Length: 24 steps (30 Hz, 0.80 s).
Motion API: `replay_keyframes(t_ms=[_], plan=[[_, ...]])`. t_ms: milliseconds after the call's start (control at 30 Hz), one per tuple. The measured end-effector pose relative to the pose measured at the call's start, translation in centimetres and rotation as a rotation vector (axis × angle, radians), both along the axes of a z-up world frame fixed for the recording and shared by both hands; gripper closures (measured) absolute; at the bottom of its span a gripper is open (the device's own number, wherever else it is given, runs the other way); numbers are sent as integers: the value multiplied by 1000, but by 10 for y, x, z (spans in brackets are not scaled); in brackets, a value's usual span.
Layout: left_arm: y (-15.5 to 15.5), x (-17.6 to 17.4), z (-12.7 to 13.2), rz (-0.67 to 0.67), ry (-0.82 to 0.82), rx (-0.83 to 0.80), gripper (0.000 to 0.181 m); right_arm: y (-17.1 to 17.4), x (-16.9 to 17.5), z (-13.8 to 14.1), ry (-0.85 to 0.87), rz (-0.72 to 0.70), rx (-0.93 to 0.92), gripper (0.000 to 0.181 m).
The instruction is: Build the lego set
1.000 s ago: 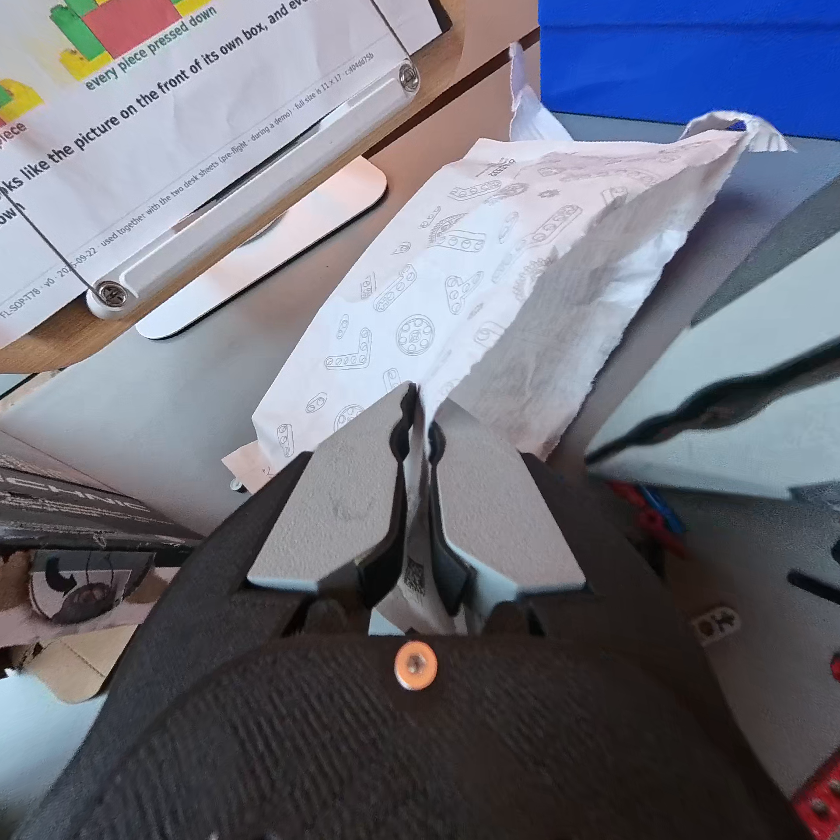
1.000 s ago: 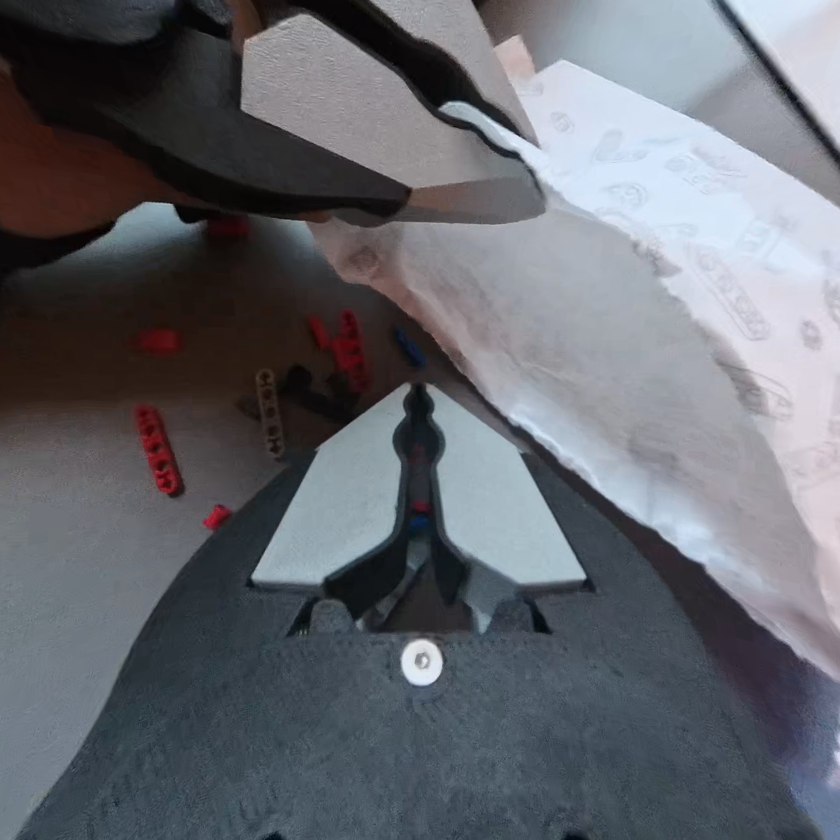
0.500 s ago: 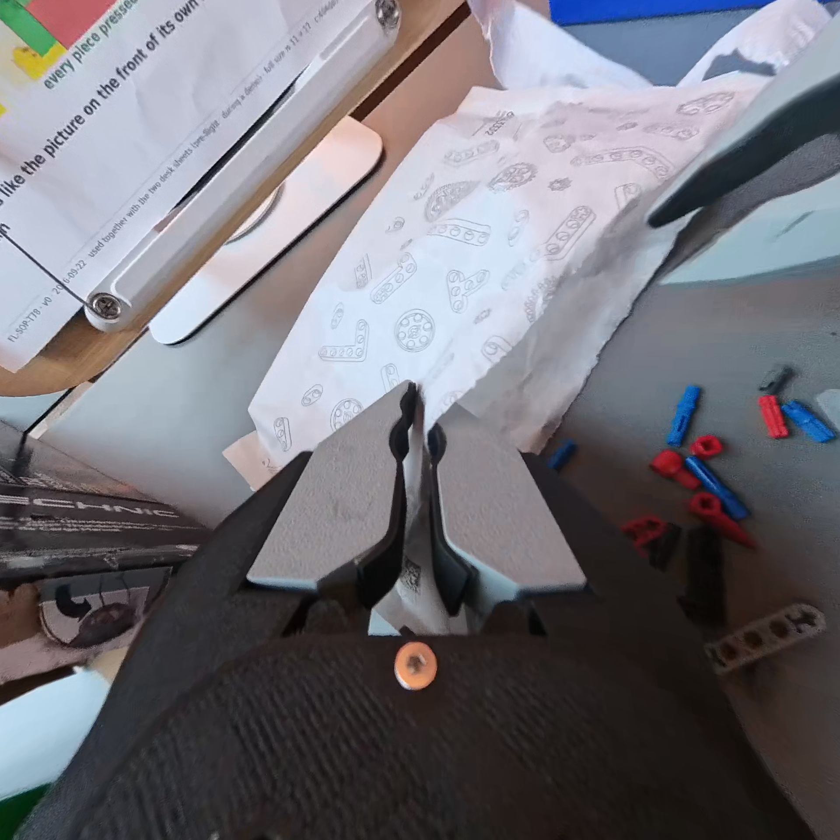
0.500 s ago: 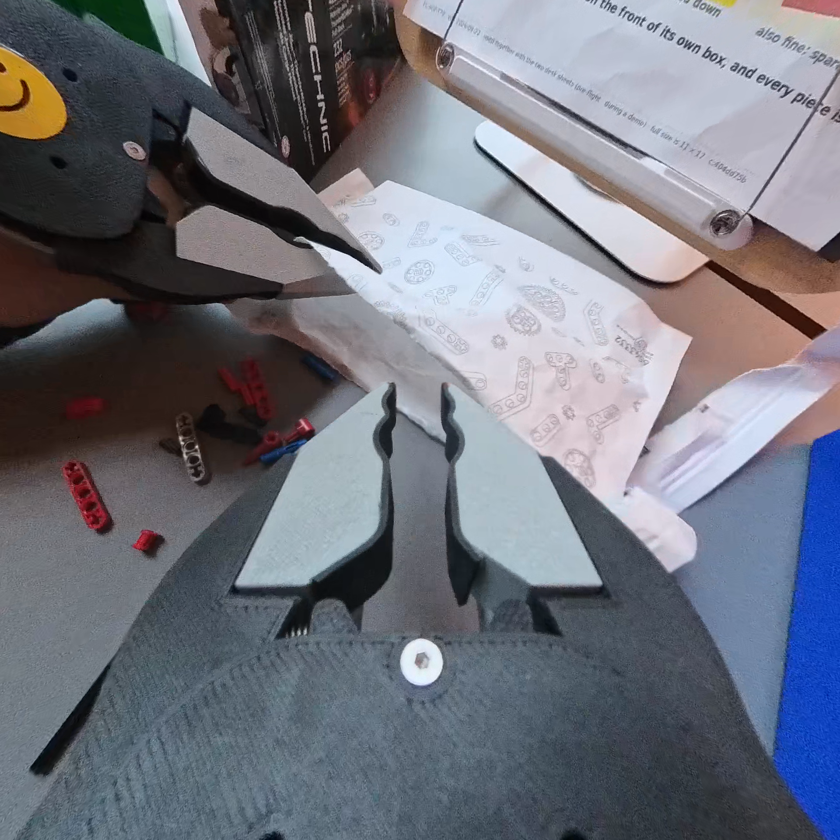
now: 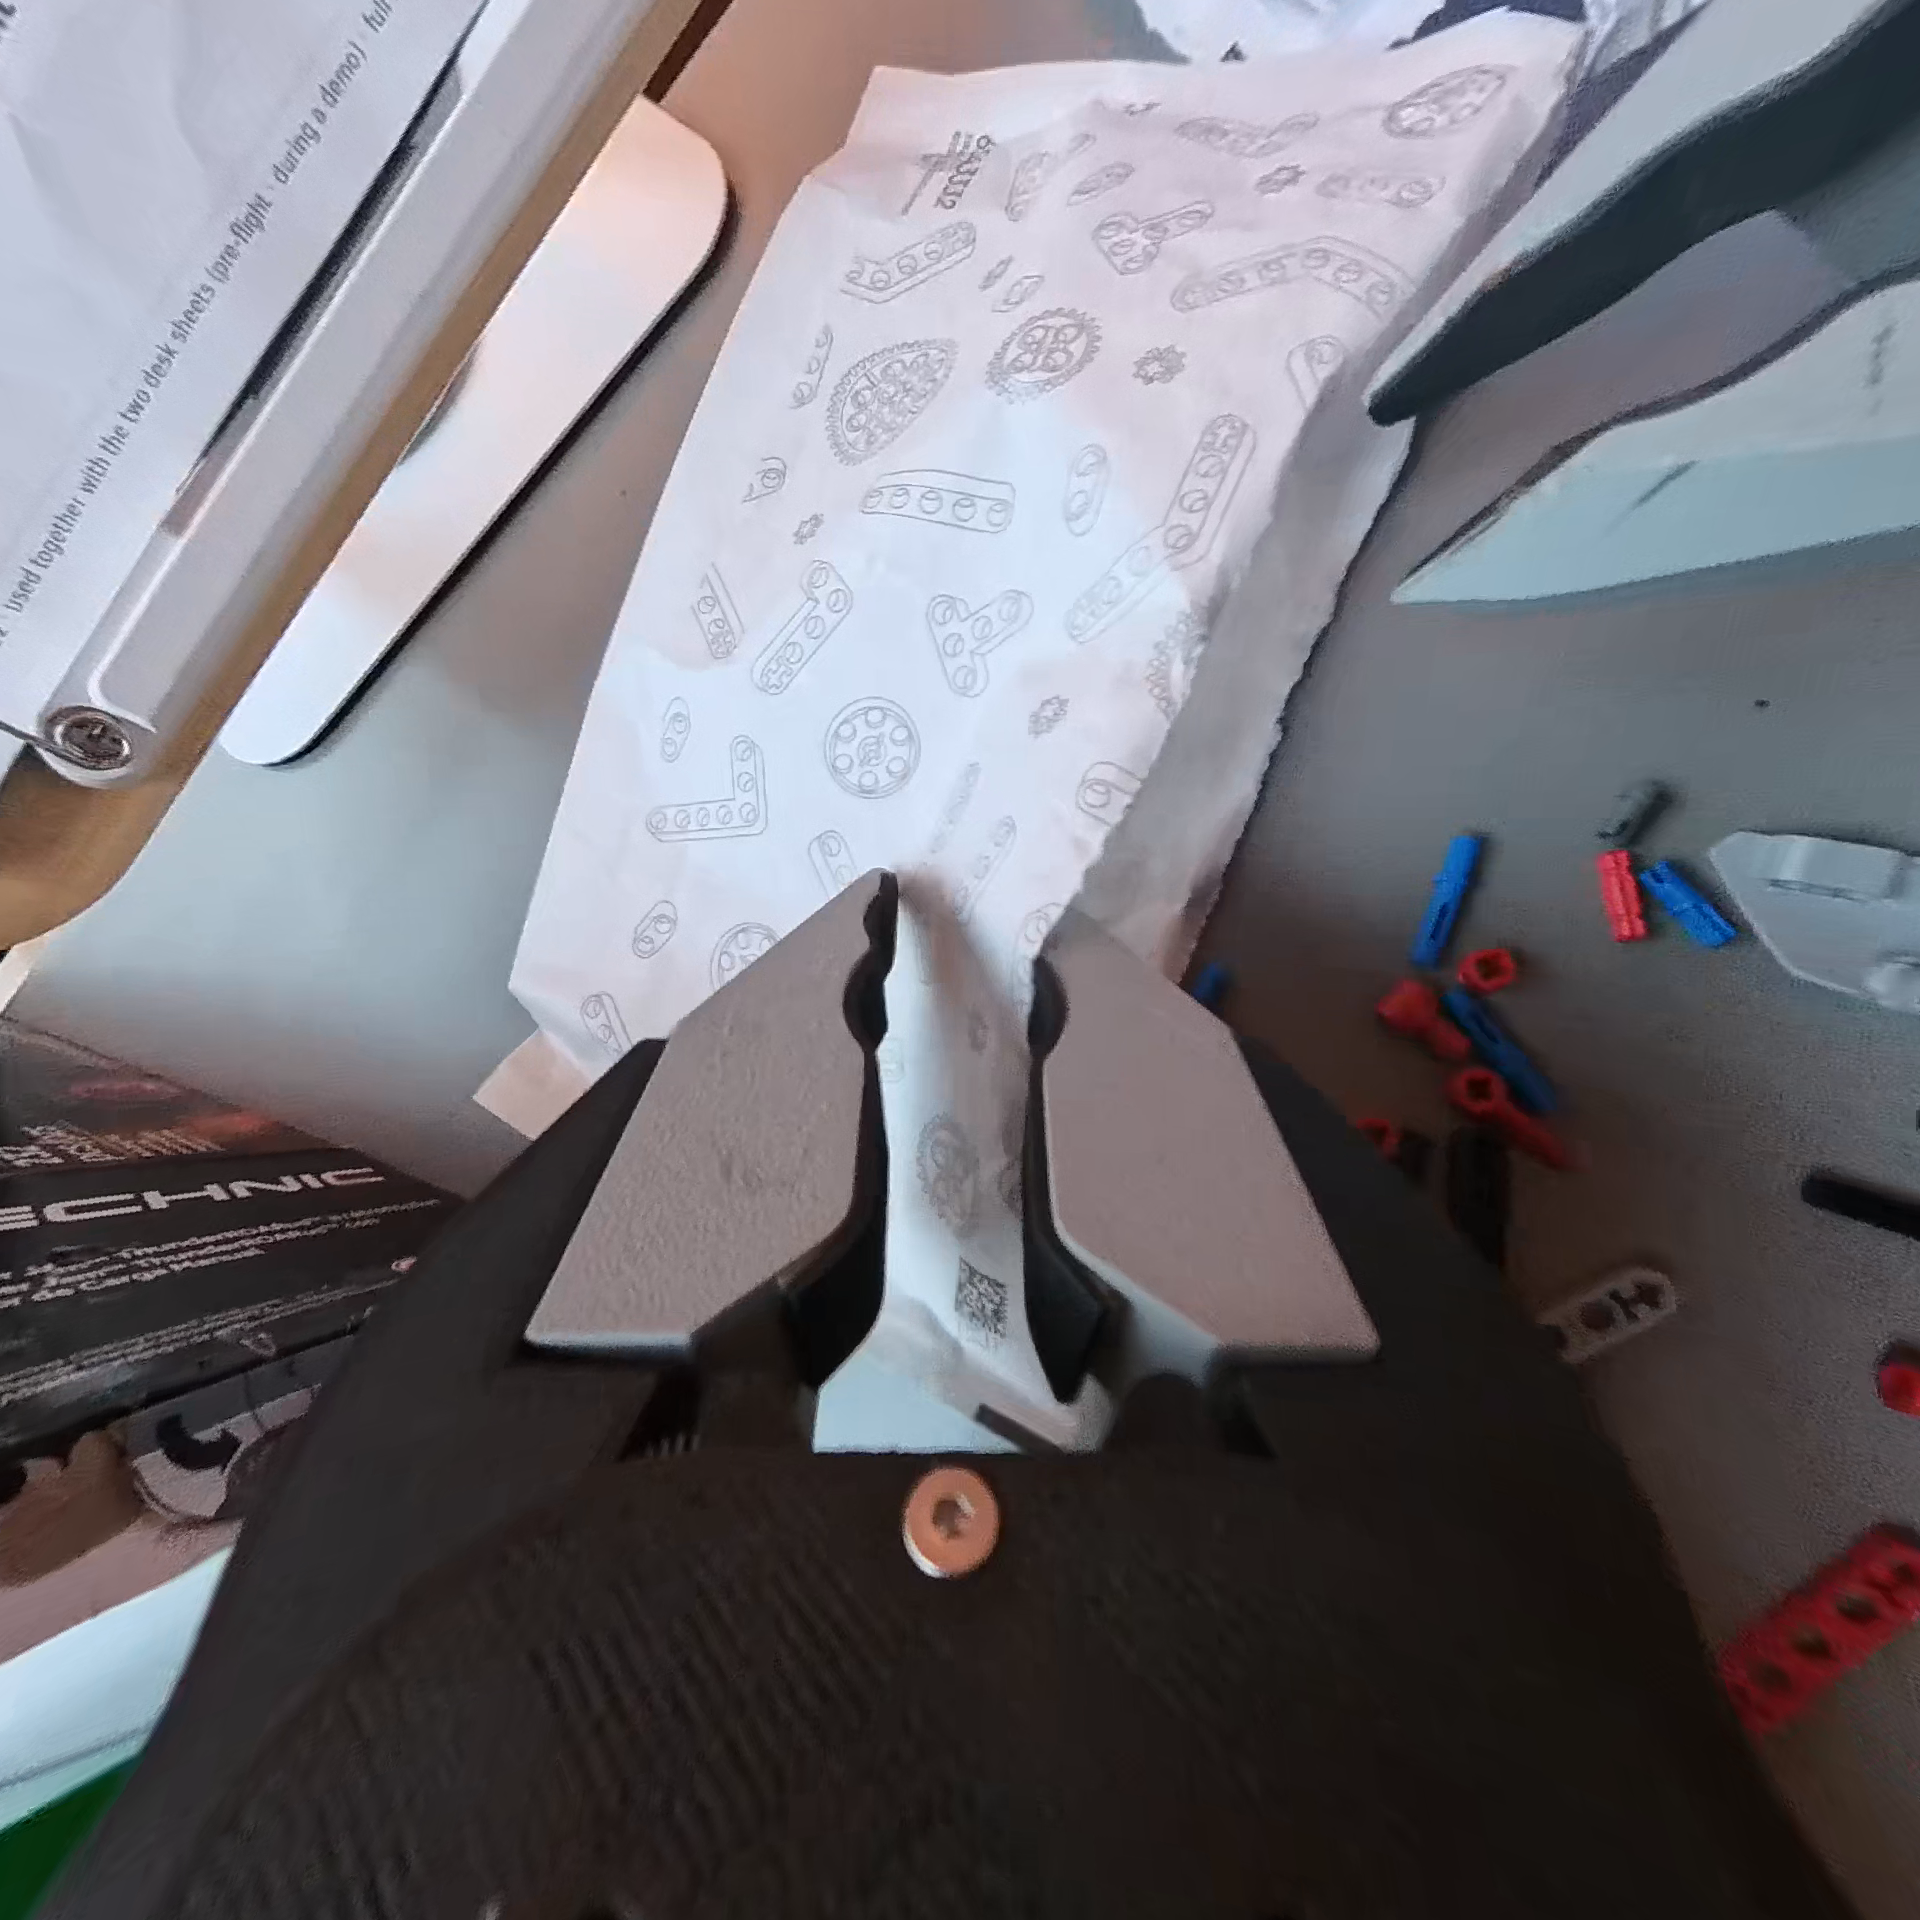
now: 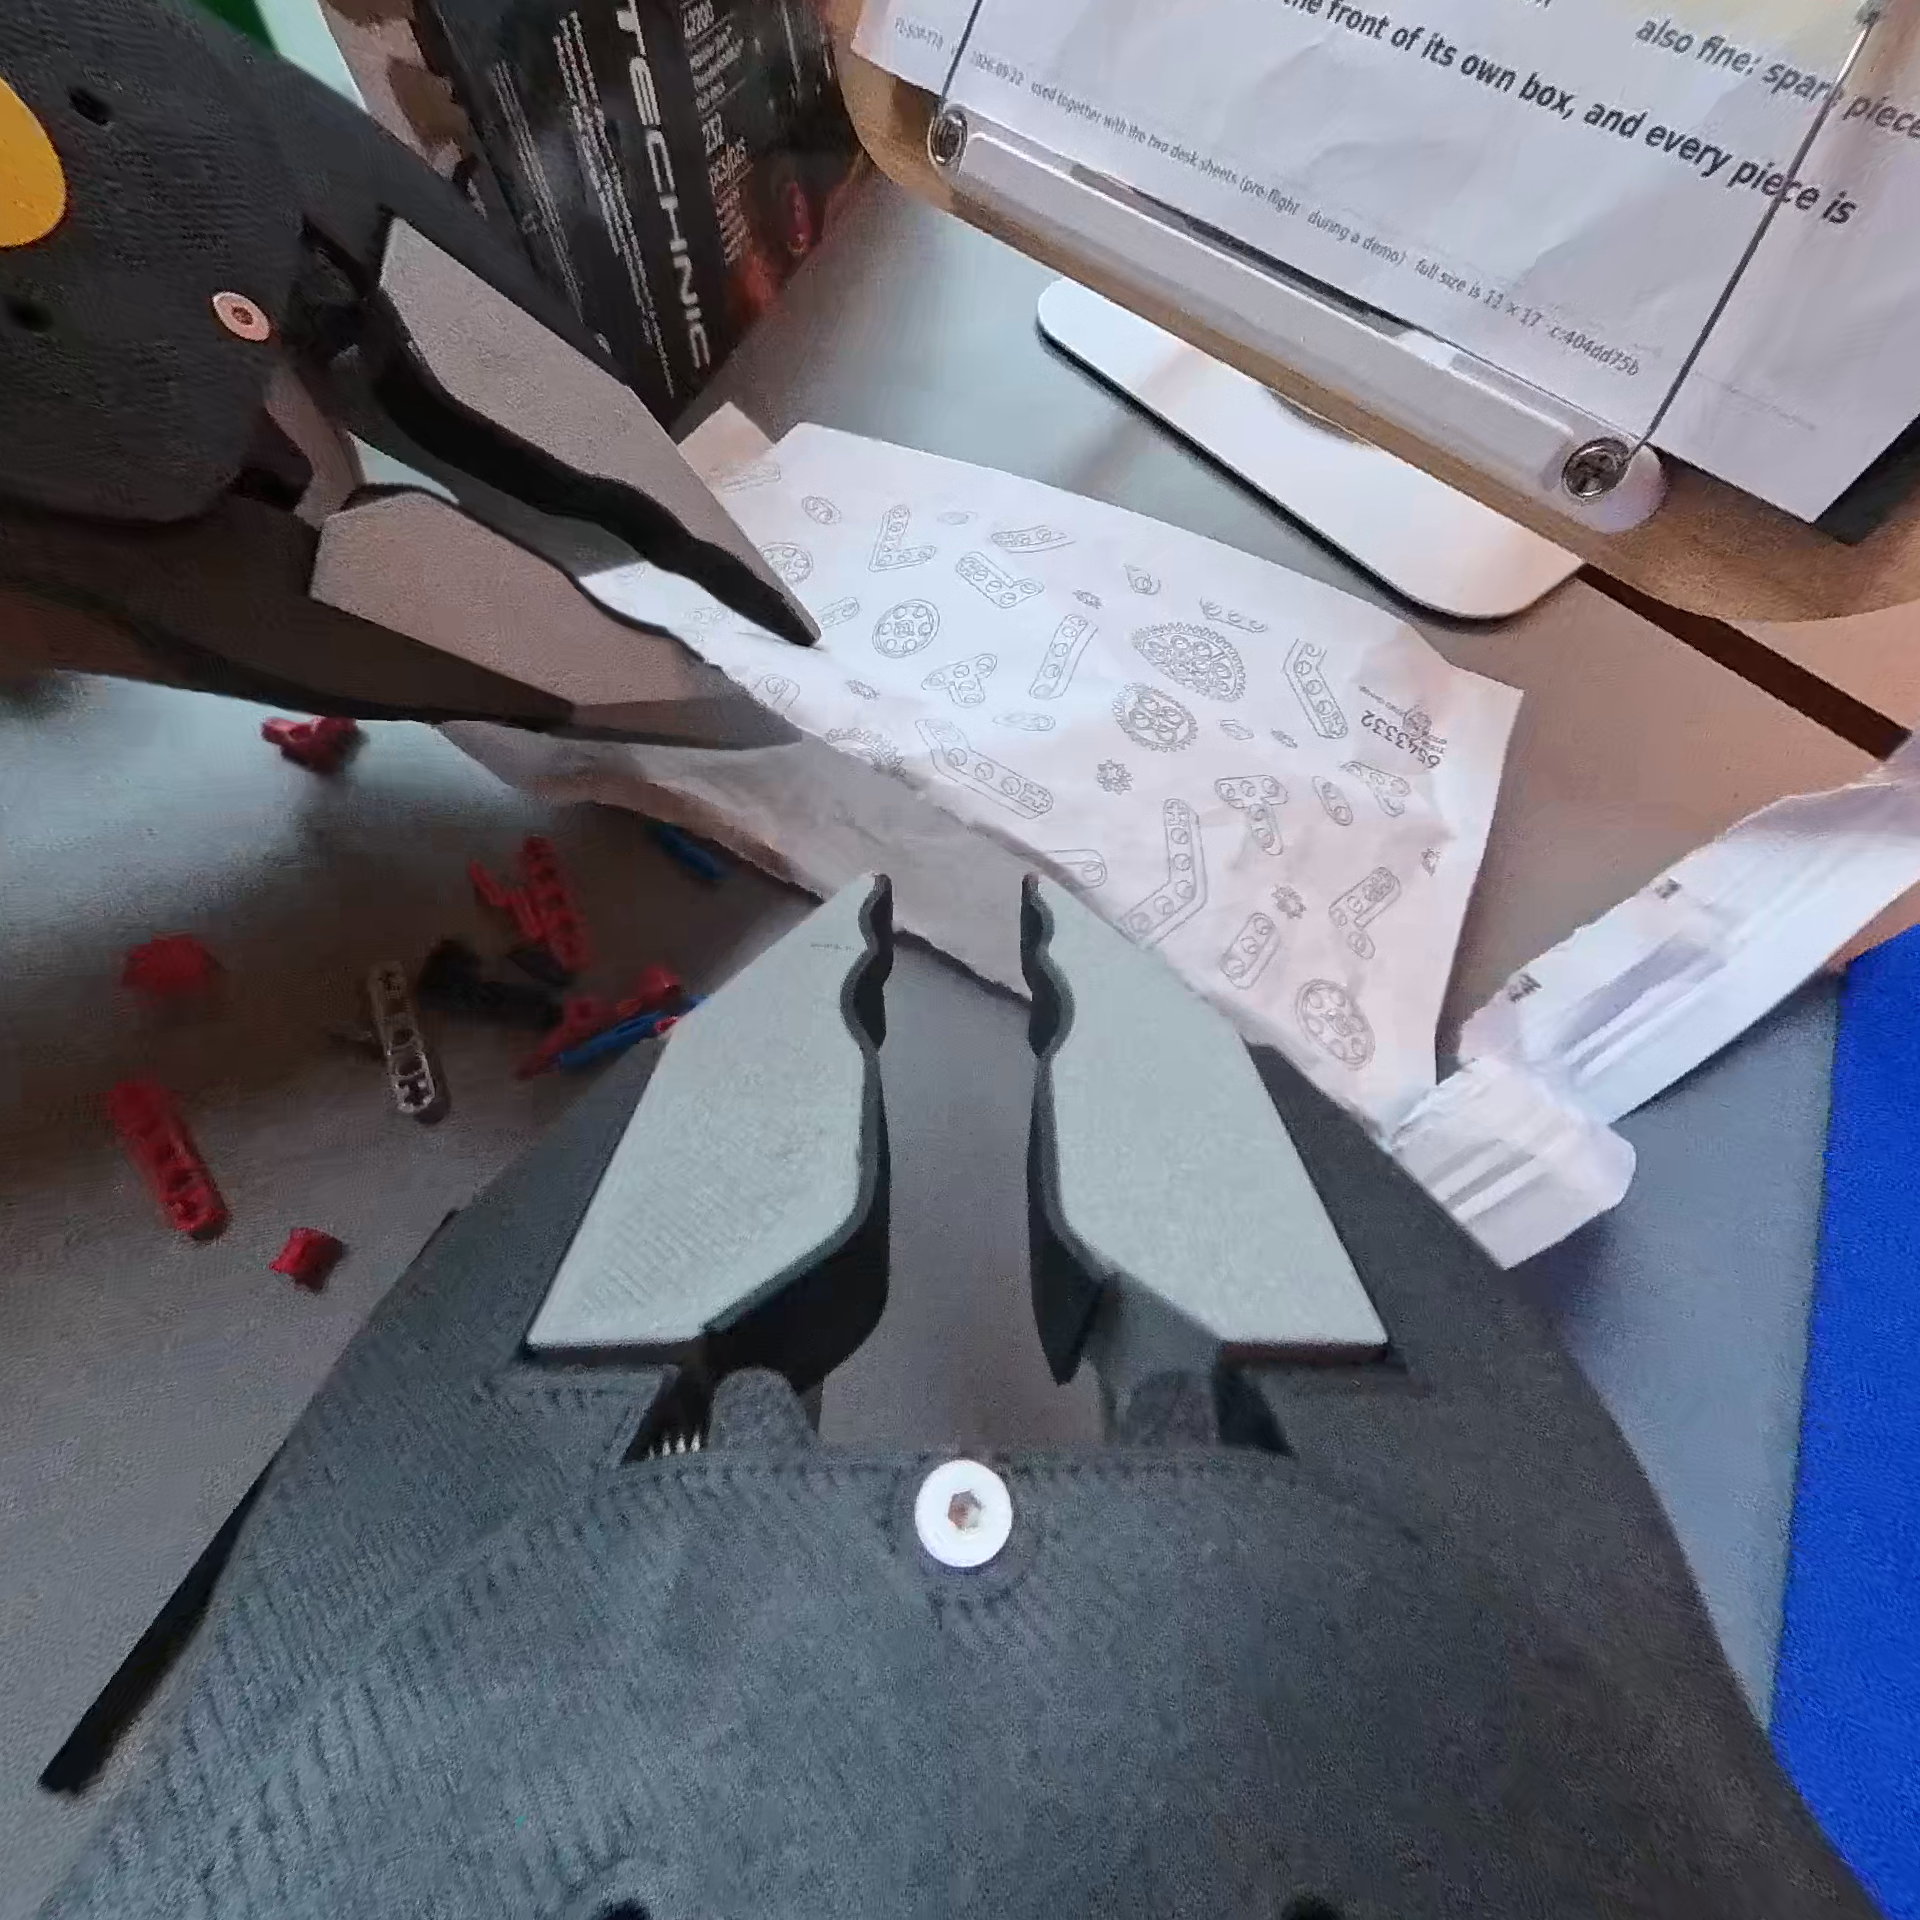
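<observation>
A white paper bag (image 5: 935,520) printed with part outlines lies on the grey table, torn open along its right edge. My left gripper (image 5: 961,914) is open, and a folded corner of the bag stands loose between its fingers. In the right wrist view the left gripper (image 6: 800,686) rests its tips on the bag (image 6: 1143,727). My right gripper (image 6: 954,904) is open and empty, just in front of the bag's torn edge. Its fingers (image 5: 1714,468) show at the upper right of the left wrist view. Loose red, blue and black pieces (image 5: 1486,1029) lie right of the bag.
A stand holding a printed sheet (image 6: 1299,312) is behind the bag. A black lego box (image 5: 156,1247) is at the left. A red beam (image 6: 166,1153), a grey beam (image 6: 405,1049) and a crumpled clear bag (image 6: 1558,1091) lie on the table. A blue surface (image 6: 1860,1351) borders the right. Left tips to right tips: about 9 centimetres. The red beam (image 6: 166,1153) is about equally far from each gripper, around 15 centimetres. Seen from the left wrist view (image 5: 1829,1627) as well.
My left gripper has opened from its grip on the bag, and the bag has sunk flat onto the table. My right gripper went from shut to open and drew back from the bag.
</observation>
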<state>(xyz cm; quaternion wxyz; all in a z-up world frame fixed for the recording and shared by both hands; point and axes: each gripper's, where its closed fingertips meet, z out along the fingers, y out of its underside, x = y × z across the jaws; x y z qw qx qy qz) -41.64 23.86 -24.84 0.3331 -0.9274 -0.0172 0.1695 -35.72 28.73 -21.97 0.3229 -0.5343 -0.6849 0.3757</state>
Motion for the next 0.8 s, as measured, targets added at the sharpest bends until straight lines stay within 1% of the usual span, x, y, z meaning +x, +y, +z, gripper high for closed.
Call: replay_keyframes(t_ms=[100, 233, 300, 400, 467, 533, 667, 733, 800], plan=[[-2, 3, 0, 3, 5, -24, 160, 0, 0, 1, 5, -1, -5, 160], [-6, 9, -1, 12, -49, -36, 153, -2, 0, -7, -26, 8, -15, 158], [-8, 12, 5, 18, -89, -19, 151, -2, 0, -11, -39, 9, -9, 155], [-9, 21, 17, 7, -188, 24, 140, -1, 0, -11, -38, 9, -25, 154], [-12, 22, 25, 17, -225, 34, 134, -2, 1, -8, -30, 18, -59, 152], [-16, 20, 37, 24, -223, 58, 134, -4, 2, -5, -23, 35, -97, 147], [-24, 26, 67, 15, -226, 151, 134, -1, 2, -4, -14, 25, -106, 147], [-35, 40, 88, -1, -235, 201, 132, 0, 1, -3, -5, 21, -96, 147], [-55, 58, 110, -36, -213, 255, 131, 0, 1, -1, 7, 19, -88, 147]])
